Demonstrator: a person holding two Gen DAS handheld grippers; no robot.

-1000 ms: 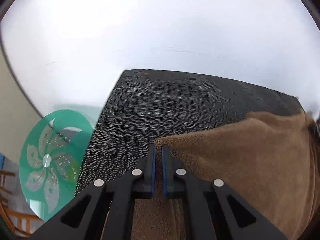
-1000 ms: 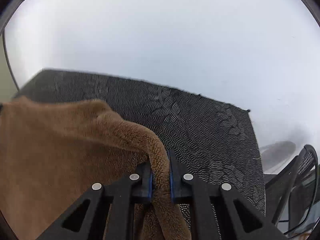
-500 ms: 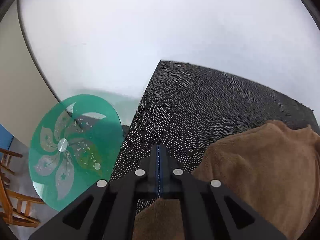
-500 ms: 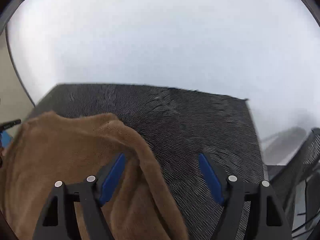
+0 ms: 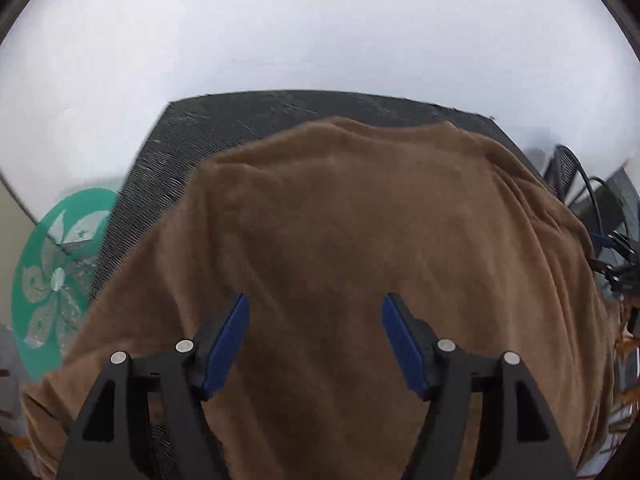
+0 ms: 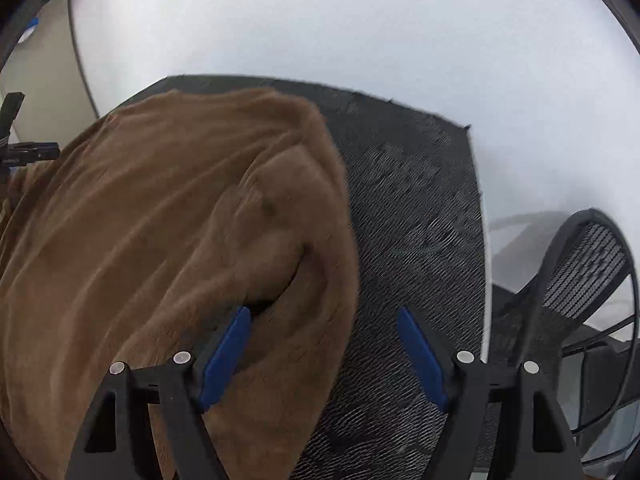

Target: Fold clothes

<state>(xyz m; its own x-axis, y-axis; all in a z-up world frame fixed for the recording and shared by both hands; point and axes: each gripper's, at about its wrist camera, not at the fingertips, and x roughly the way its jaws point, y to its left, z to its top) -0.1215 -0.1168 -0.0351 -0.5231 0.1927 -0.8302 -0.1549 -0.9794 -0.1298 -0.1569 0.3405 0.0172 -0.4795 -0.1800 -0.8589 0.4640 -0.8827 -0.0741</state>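
A brown fleece garment point(image 5: 360, 220) lies spread over a black patterned mat point(image 5: 208, 132) on a white table point(image 5: 320, 32). My left gripper point(image 5: 316, 298) hovers over the garment's middle. Its jaws are opening, and nothing is pinched between the blue pads point(image 5: 226, 344). In the right wrist view the same garment point(image 6: 180, 208) covers the left part of the mat point(image 6: 416, 208), with a rumpled fold near its right edge. My right gripper point(image 6: 323, 311) stands open above that edge, over both fleece and bare mat, holding nothing.
A round green glass top with a flower pattern point(image 5: 52, 280) sits low beside the table at the left. A black mesh office chair point(image 6: 588, 264) stands off the table's right side. Dark cables point(image 5: 600, 208) hang there too.
Both grippers have let go of the brown garment and their jaws have spread. The left view swung from the mat's left corner to over the garment. The garment now lies flatter.
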